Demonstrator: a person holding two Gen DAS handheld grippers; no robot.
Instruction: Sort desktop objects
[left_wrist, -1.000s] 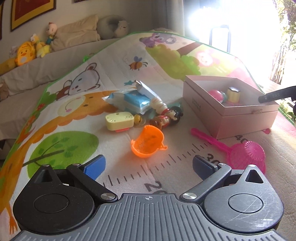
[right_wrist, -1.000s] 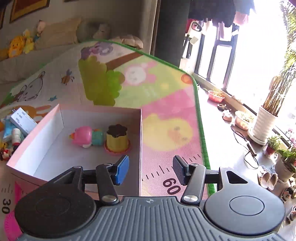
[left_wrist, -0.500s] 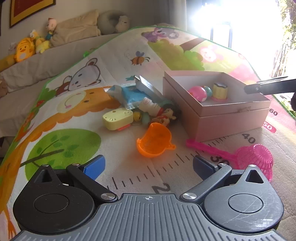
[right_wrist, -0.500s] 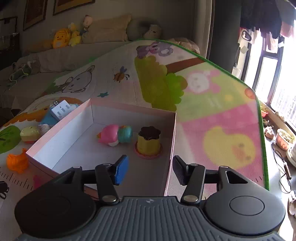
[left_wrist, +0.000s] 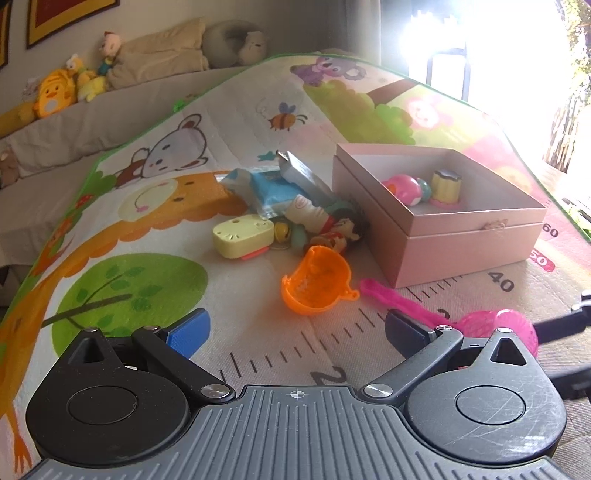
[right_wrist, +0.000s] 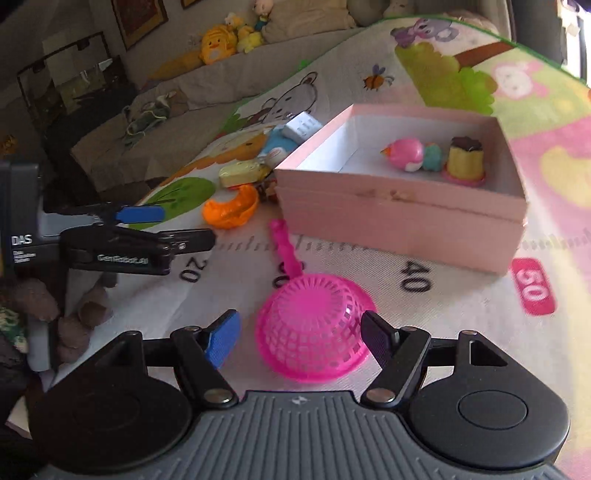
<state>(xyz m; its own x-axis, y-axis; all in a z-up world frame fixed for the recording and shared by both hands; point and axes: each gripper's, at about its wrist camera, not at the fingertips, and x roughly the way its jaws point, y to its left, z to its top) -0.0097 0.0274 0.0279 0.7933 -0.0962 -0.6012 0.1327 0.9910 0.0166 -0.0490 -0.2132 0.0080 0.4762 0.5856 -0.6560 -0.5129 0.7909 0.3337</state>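
Right gripper (right_wrist: 301, 338): jaws spread wide, holding nothing, one finger either side of the pink strainer (right_wrist: 314, 328), which lies dome-up on the play mat (right_wrist: 461, 314). Contact between fingers and strainer basket cannot be confirmed; the frame is slightly blurred. The strainer's handle points away toward the pink box (right_wrist: 399, 218).

Left gripper (left_wrist: 295, 328): jaws released, empty, above the mat's ruler markings, with the orange cup (left_wrist: 317, 280) lying on its side ahead of it.

The box is open and contains a pink bird toy (right_wrist: 404, 154) and a yellow pudding toy (right_wrist: 465, 160), side by side.

The remaining items are heaped just left of the box: yellow case (left_wrist: 242, 235), blue packet (left_wrist: 271, 190), doll figure (left_wrist: 340, 230).
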